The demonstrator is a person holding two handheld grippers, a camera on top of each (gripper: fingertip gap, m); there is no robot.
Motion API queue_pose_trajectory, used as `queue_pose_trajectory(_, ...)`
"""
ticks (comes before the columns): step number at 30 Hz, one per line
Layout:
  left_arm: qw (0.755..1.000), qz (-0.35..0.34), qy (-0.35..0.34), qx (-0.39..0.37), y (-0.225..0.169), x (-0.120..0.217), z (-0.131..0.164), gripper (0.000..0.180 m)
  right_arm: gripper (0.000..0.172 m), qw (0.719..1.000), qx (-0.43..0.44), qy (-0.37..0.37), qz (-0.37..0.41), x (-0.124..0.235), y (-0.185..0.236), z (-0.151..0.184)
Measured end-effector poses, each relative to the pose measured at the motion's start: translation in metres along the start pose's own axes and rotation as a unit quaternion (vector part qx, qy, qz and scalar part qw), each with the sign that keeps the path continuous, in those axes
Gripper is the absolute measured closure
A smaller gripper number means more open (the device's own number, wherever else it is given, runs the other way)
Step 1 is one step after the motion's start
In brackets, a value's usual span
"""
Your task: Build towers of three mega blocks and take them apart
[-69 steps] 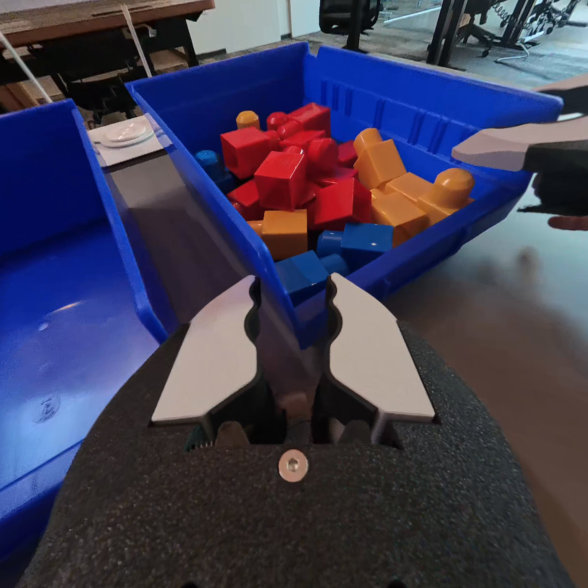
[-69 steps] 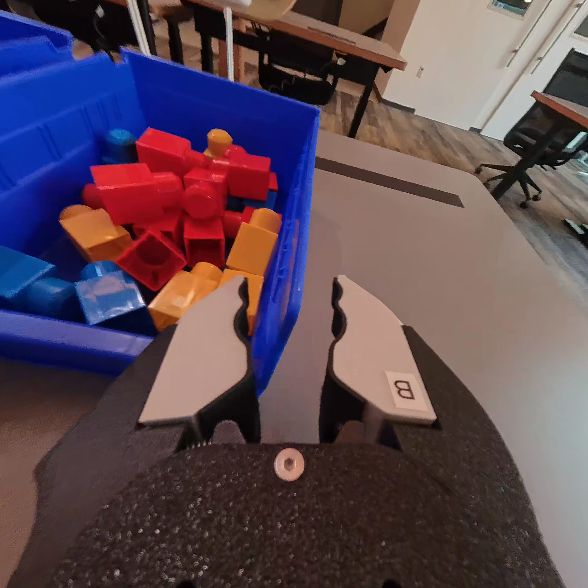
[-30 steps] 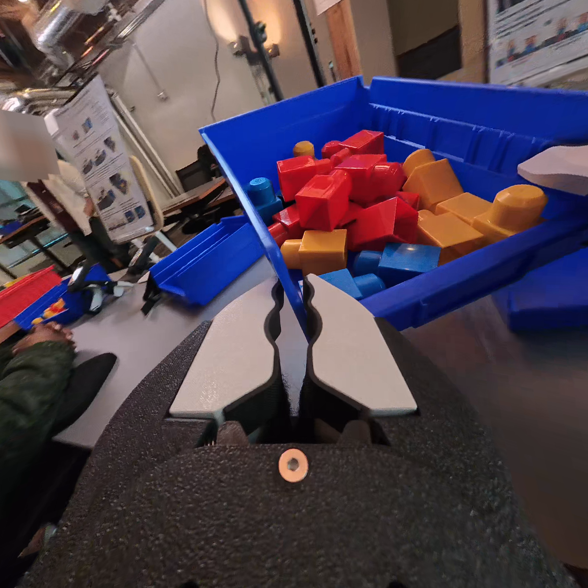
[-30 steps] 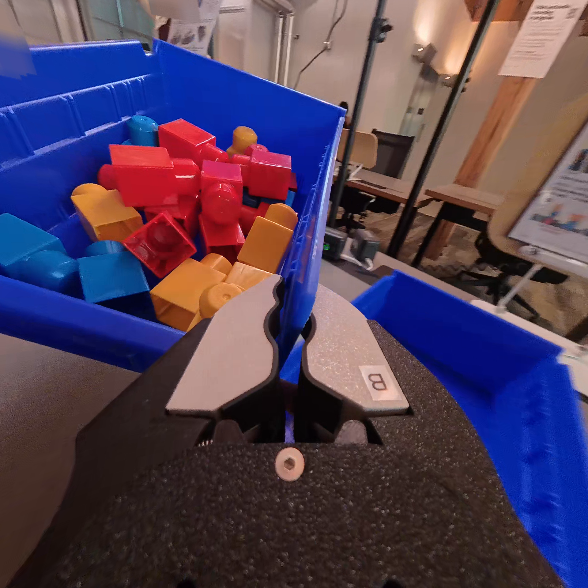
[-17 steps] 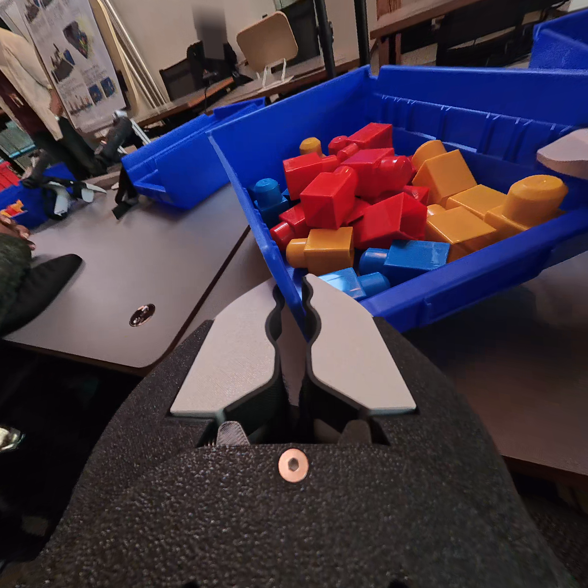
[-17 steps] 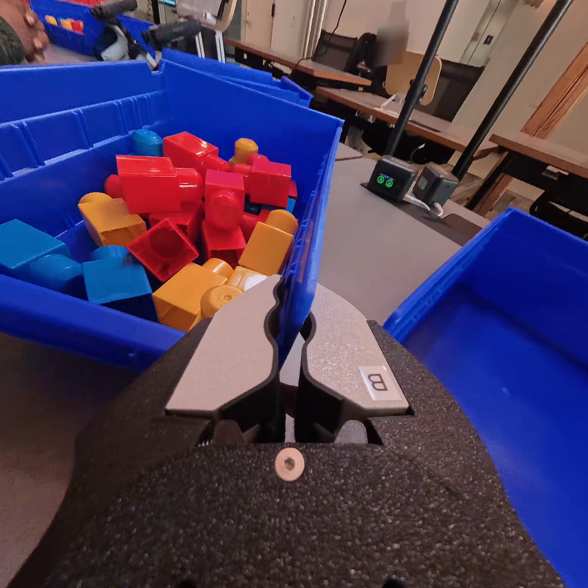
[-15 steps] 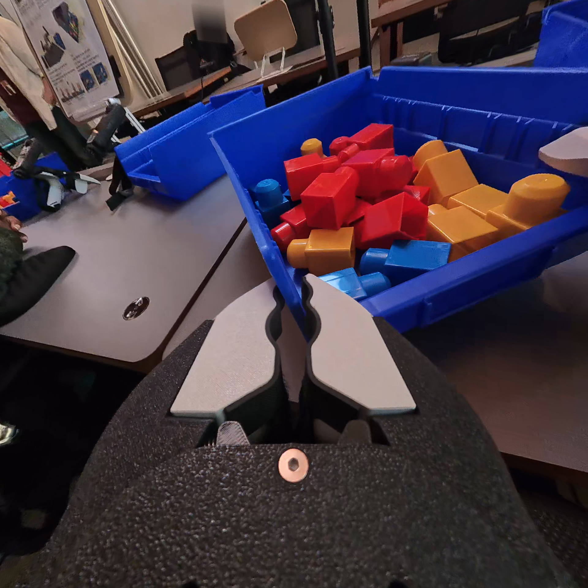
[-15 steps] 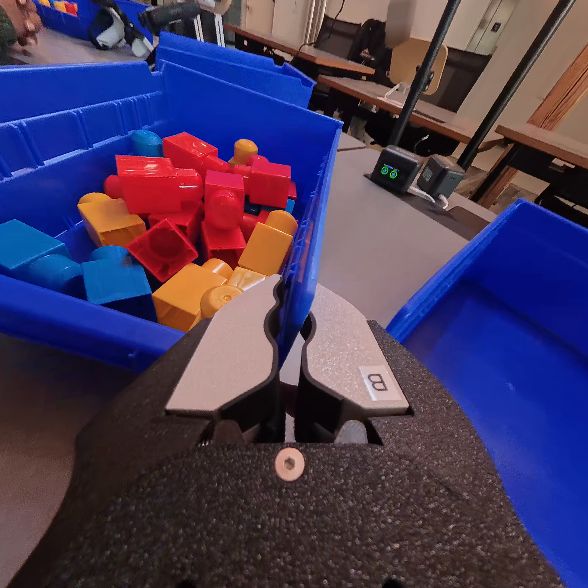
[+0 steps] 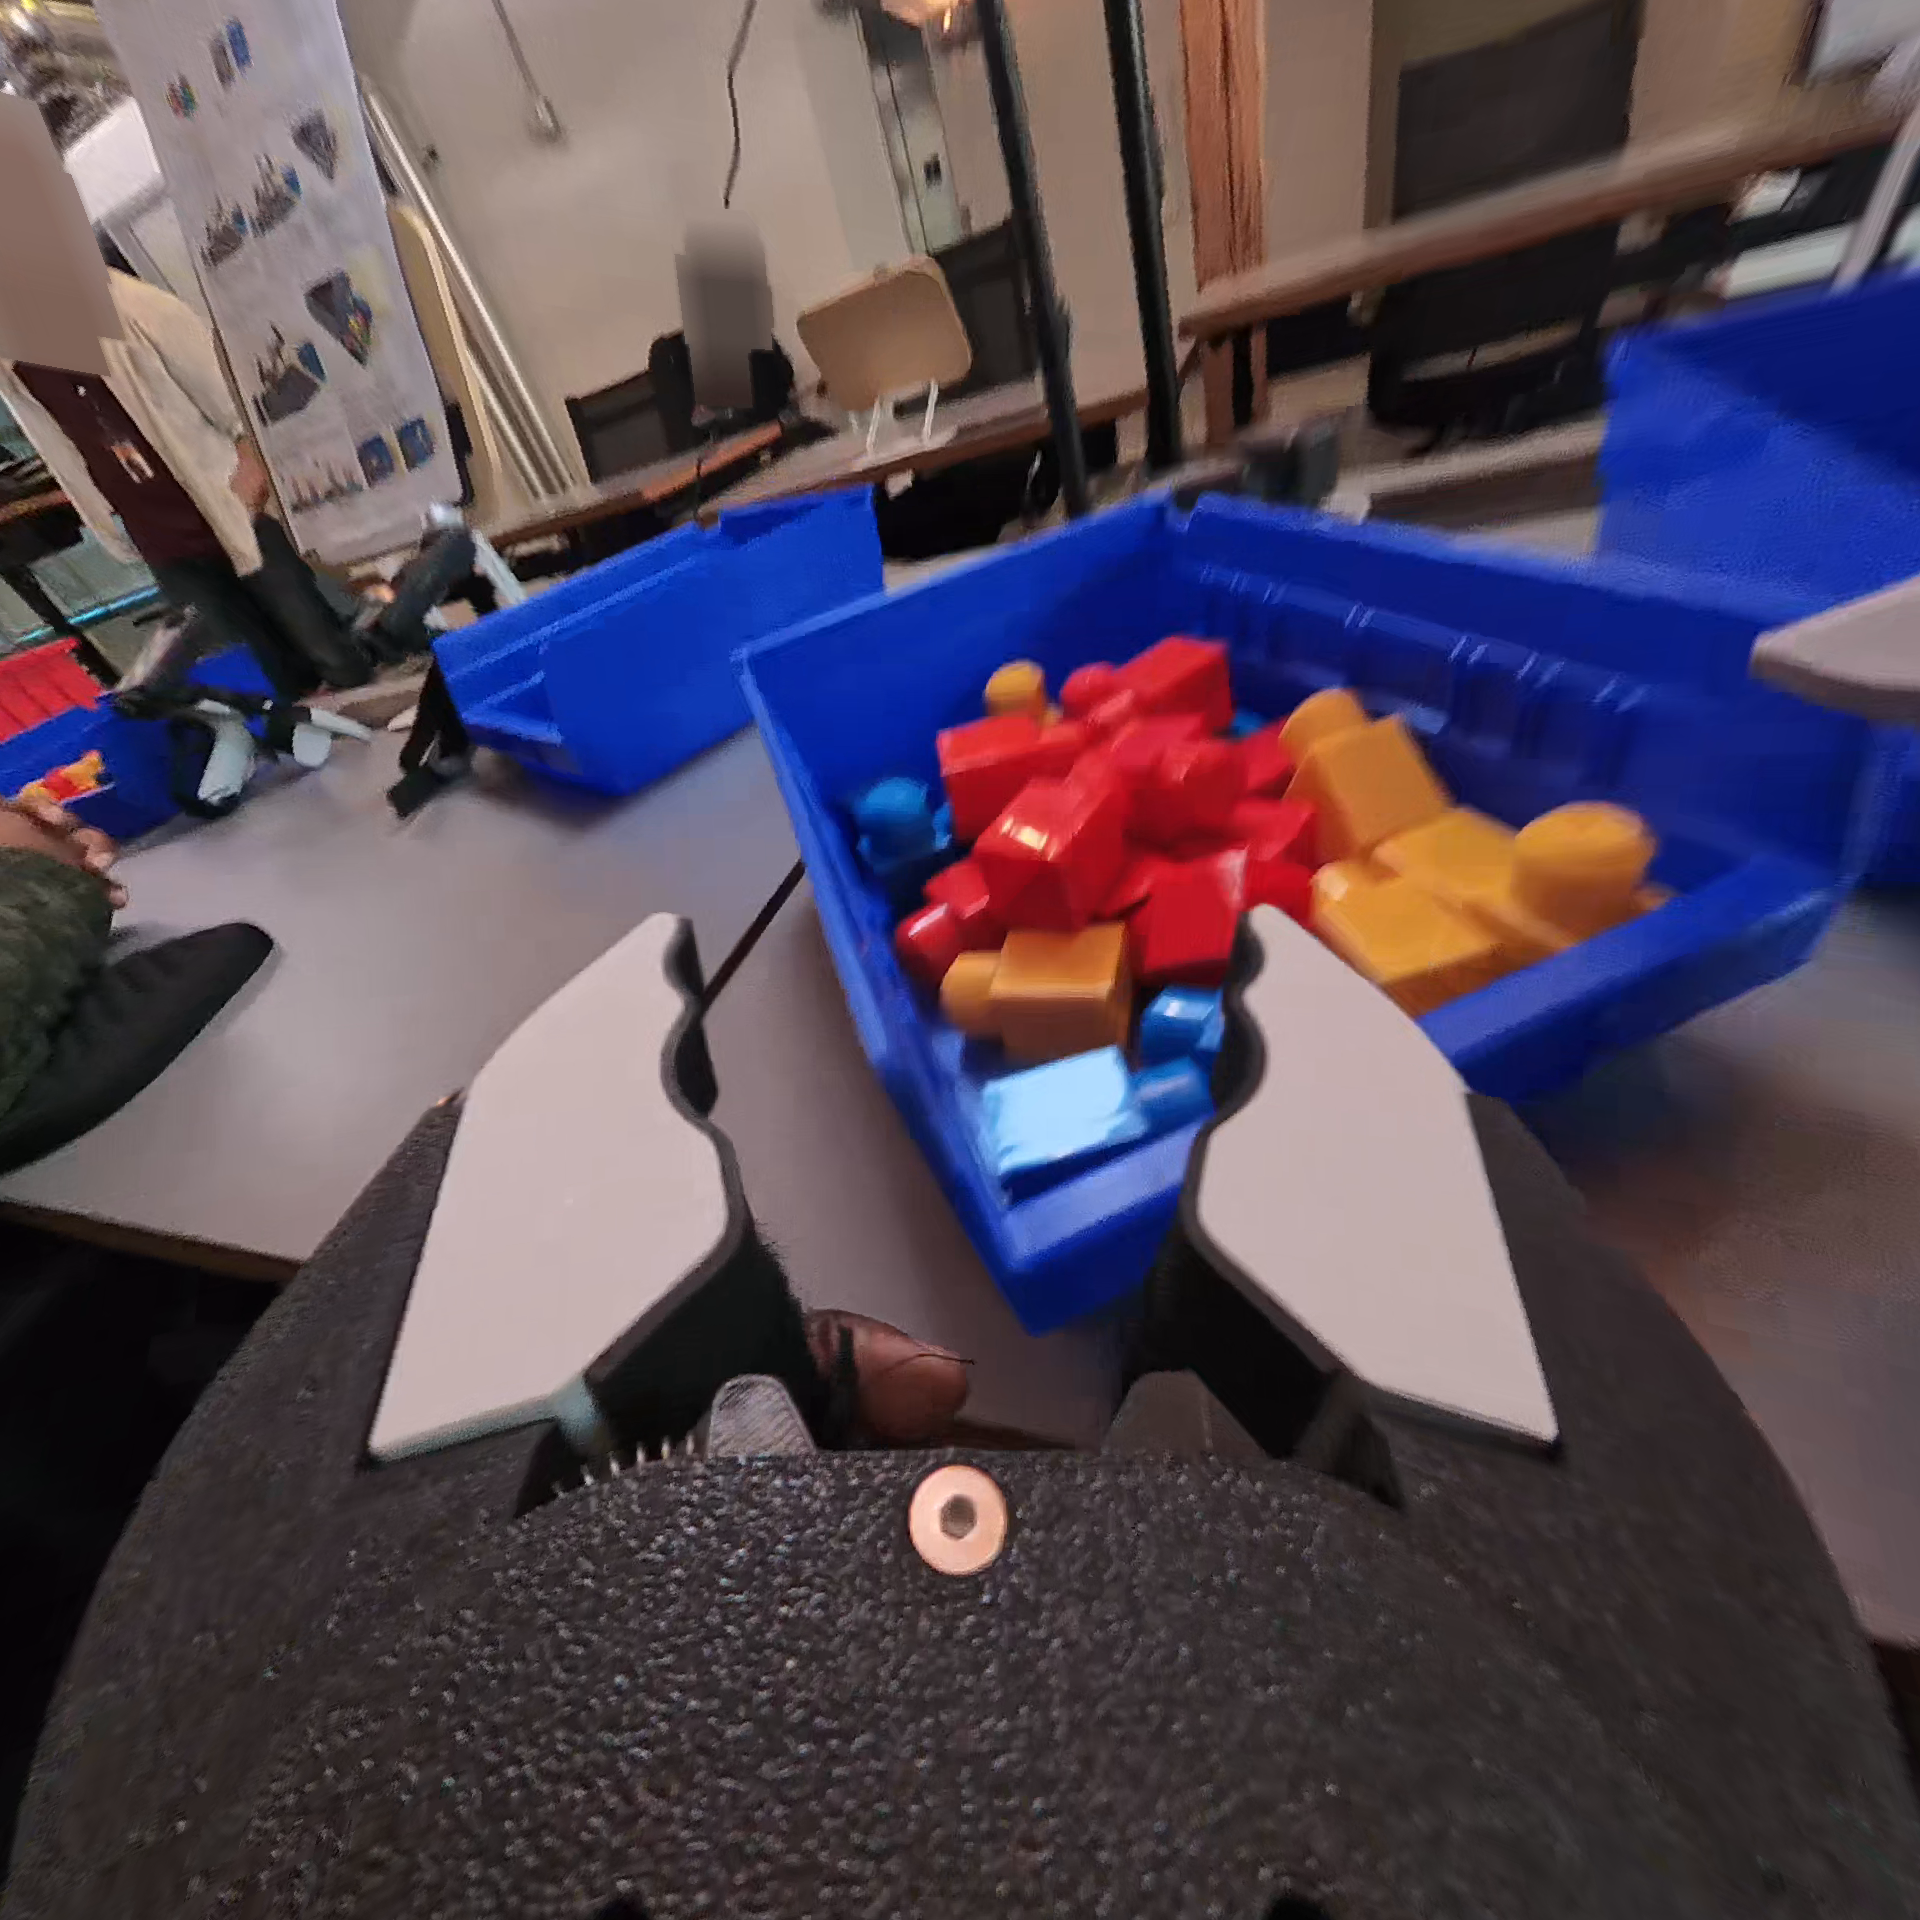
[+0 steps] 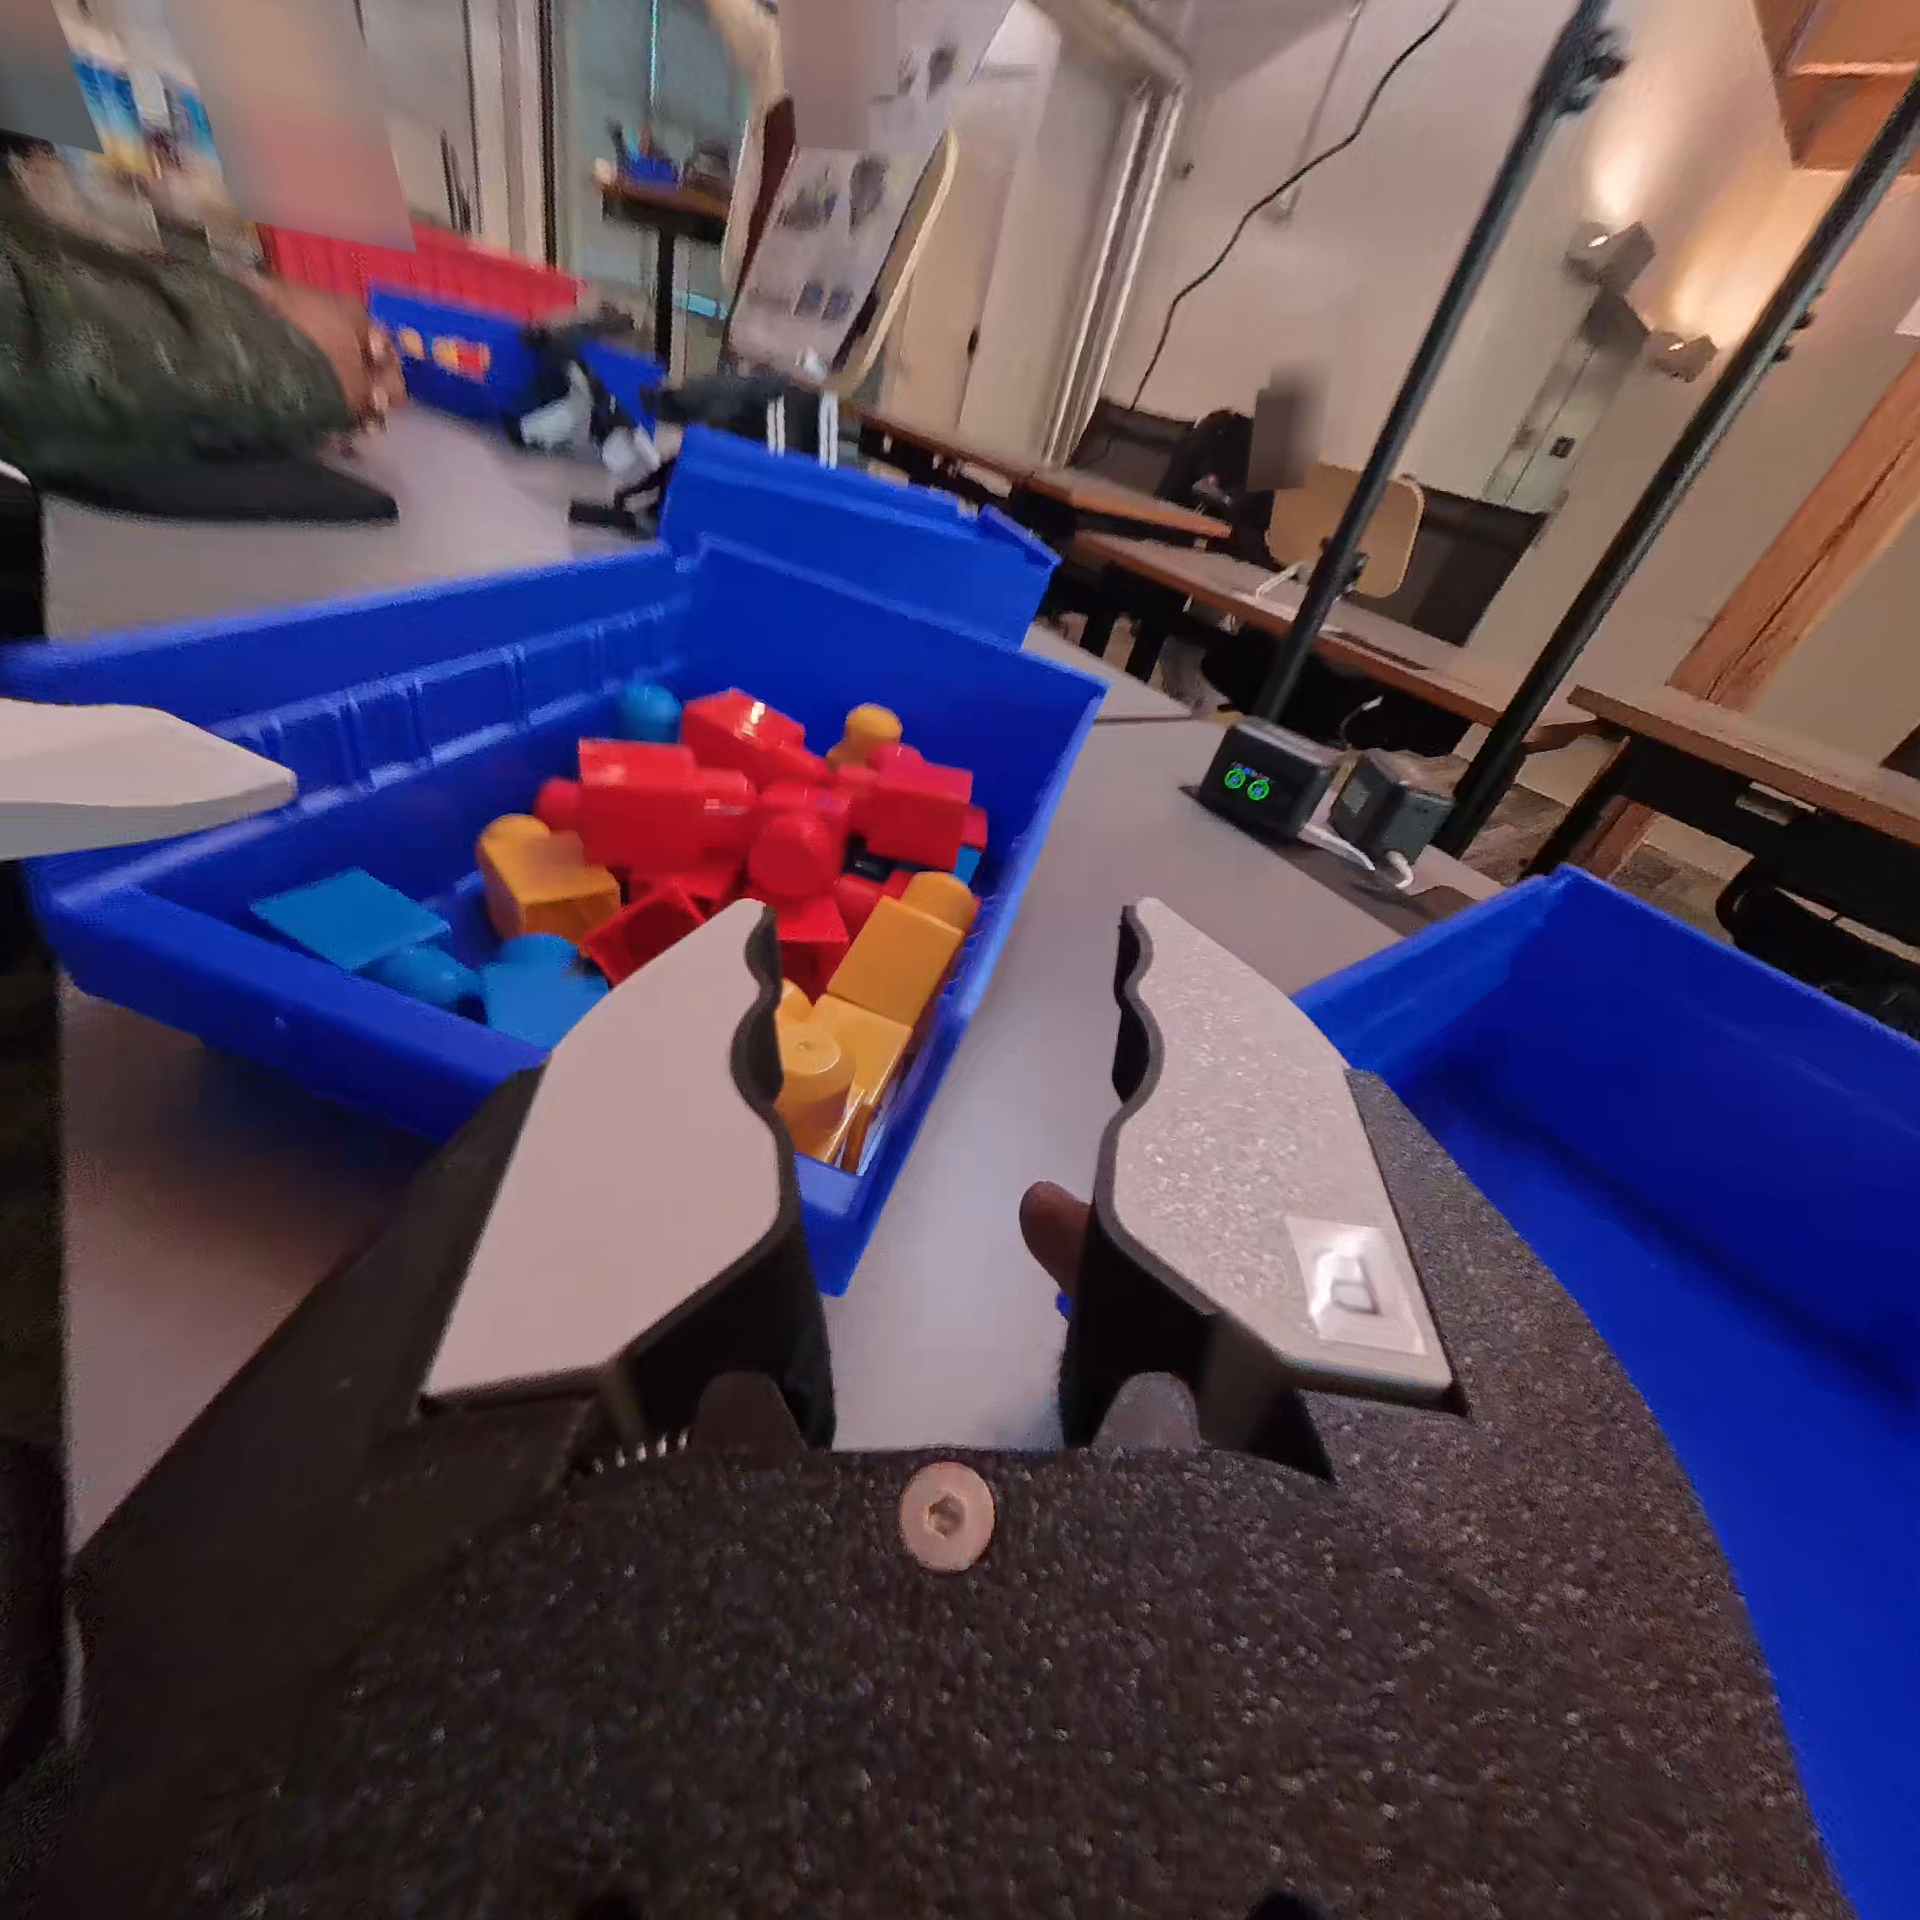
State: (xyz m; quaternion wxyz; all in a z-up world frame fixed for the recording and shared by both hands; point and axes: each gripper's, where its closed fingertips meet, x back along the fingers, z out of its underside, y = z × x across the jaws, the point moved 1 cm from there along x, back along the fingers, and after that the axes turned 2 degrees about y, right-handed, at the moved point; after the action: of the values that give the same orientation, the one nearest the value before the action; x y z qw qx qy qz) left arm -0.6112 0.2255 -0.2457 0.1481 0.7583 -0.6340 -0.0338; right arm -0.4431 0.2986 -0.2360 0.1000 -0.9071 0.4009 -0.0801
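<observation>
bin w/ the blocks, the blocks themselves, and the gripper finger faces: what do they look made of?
Blue bin: looks like moulded rigid plastic, ribbed walls, slight sheen.
Blocks: glossy hard plastic, judging by the sharp highlights.
Right gripper's fingers: matte grey speckled faces, plastic or coated metal, unclear; dark wavy pads on the inner edges, seemingly rubbery.

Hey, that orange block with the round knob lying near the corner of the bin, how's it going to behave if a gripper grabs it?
The orange block looks like hard, glossy moulded plastic, so probably stiff, light, and a bit slippery. Its round knob may let it roll or twist; the flat sides look safer. It lies loose among other blocks in the bin, so neighbours will likely shift.
</observation>
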Motion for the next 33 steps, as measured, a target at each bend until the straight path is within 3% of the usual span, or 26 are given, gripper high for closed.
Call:
queue_pose_trajectory(2, 0.998, 0.03, -0.04, 0.028, -0.019, 0.006, -0.028, 0.081, 0.099, 0.999, -0.031, -0.028, 0.007, 0.022, -0.015, -0.011)
queue_pose_trajectory(7, 0.976, 0.182, -0.1, 0.06, -0.123, 0.01, -0.08, 0.107, 0.081, 0.984, -0.052, -0.086, 0.147, 0.084, -0.098, -0.006)
queue_pose_trajectory(10, 0.965, 0.245, -0.083, 0.047, -0.186, -0.001, -0.086, 0.117, 0.08, 0.971, -0.046, -0.022, 0.232, 0.116, -0.149, 0.029)
queue_pose_trajectory(13, 0.971, 0.235, -0.035, 0.021, -0.22, -0.024, -0.074, 0.133, 0.08, 0.957, -0.079, 0.068, 0.272, 0.138, -0.185, 0.074)
queue_pose_trajectory(15, 0.978, 0.208, -0.001, 0.004, -0.226, -0.041, -0.064, 0.145, 0.084, 0.95, -0.124, 0.115, 0.262, 0.142, -0.193, 0.097)
queue_pose_trajectory(18, 0.982, 0.184, 0.046, -0.001, -0.23, -0.058, -0.054, 0.149, 0.088, 0.946, -0.16, 0.15, 0.238, 0.138, -0.197, 0.112)
queue_pose_trajectory(25, 0.988, 0.116, 0.084, -0.048, -0.232, -0.075, -0.042, 0.146, 0.111, 0.947, -0.108, 0.208, 0.219, 0.117, -0.201, 0.123)
queue_pose_trajectory(27, 0.988, 0.121, 0.089, -0.048, -0.236, -0.077, -0.04, 0.144, 0.156, 0.947, -0.071, 0.235, 0.209, 0.113, -0.202, 0.127)
queue_pose_trajectory(29, 0.985, 0.139, 0.101, -0.035, -0.242, -0.077, -0.035, 0.136, 0.161, 0.938, -0.033, 0.258, 0.231, 0.122, -0.211, 0.131)
queue_pose_trajectory(32, 0.977, 0.183, 0.11, 0.004, -0.257, -0.078, -0.027, 0.121, 0.164, 0.939, -0.044, 0.26, 0.222, 0.141, -0.214, 0.133)
queue_pose_trajectory(33, 0.97, 0.218, 0.109, 0.025, -0.267, -0.077, -0.026, 0.128, 0.164, 0.942, -0.045, 0.255, 0.214, 0.146, -0.213, 0.133)
